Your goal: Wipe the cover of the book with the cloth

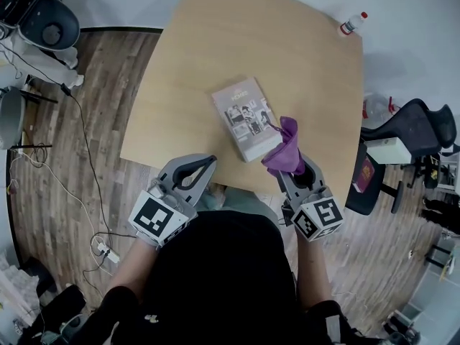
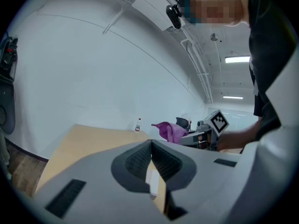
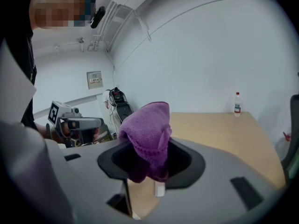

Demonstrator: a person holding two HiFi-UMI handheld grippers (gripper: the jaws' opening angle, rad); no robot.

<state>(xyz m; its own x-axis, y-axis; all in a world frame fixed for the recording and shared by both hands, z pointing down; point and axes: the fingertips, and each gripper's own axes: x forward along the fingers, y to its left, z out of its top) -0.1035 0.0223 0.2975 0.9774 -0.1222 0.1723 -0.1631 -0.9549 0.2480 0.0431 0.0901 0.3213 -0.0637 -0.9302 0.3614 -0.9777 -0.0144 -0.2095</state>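
Note:
A grey-white book (image 1: 244, 118) with photos on its cover lies flat in the middle of the tan table (image 1: 215, 42). My right gripper (image 1: 289, 167) is shut on a purple cloth (image 1: 285, 152), which bunches up out of the jaws (image 3: 148, 134). In the head view the cloth hangs over the book's near right corner; I cannot tell whether it touches. My left gripper (image 1: 210, 162) is over the table's near edge, left of the book, its jaws pressed together with nothing between them (image 2: 151, 146). From the left gripper view the cloth (image 2: 169, 130) shows to the right.
A small bottle with a red cap (image 1: 352, 24) stands at the table's far right corner. A black office chair (image 1: 410, 131) stands right of the table. Cables (image 1: 79, 142) and equipment (image 1: 43, 20) lie on the wooden floor at left.

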